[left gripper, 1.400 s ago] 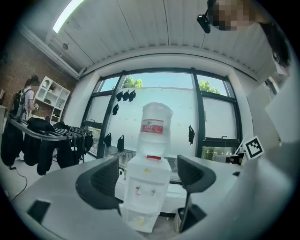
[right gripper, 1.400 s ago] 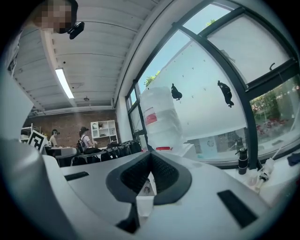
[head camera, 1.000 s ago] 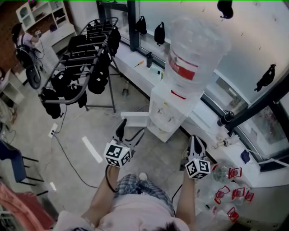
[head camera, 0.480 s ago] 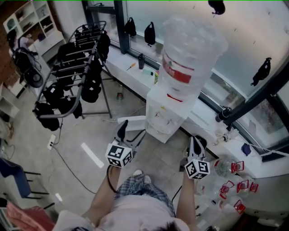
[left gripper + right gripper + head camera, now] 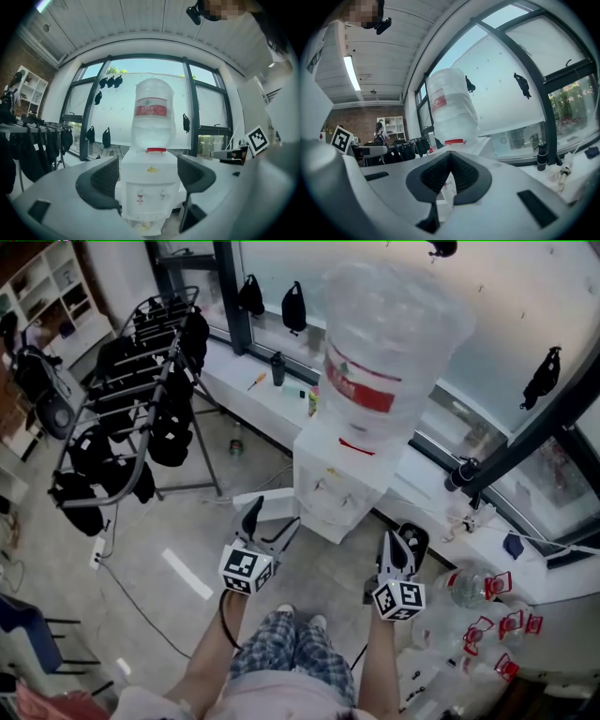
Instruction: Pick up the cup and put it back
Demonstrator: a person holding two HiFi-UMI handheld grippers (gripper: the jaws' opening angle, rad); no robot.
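A white water dispenser (image 5: 333, 479) with a big clear bottle (image 5: 389, 352) on top stands against the window ledge. In the left gripper view the dispenser (image 5: 147, 187) fills the gap between the jaws, and a small pale thing (image 5: 142, 225) sits in its tap recess; I cannot tell whether it is the cup. My left gripper (image 5: 269, 523) is held open just short of the dispenser's front, nothing between its fingers (image 5: 101, 183). My right gripper (image 5: 394, 545) hangs to the dispenser's right, shut on nothing, its pads (image 5: 440, 176) pressed together.
A metal rack hung with black bags (image 5: 141, 381) stands at the left. A dark flask (image 5: 277, 368) and a screwdriver (image 5: 255, 381) lie on the ledge. Several empty bottles (image 5: 487, 615) lie at the right. A cable (image 5: 141, 587) crosses the floor. A person (image 5: 379, 133) stands far off.
The view has drawn closer to the dispenser, which has slid left and down in the head view. Both grippers hold the same pose and state.
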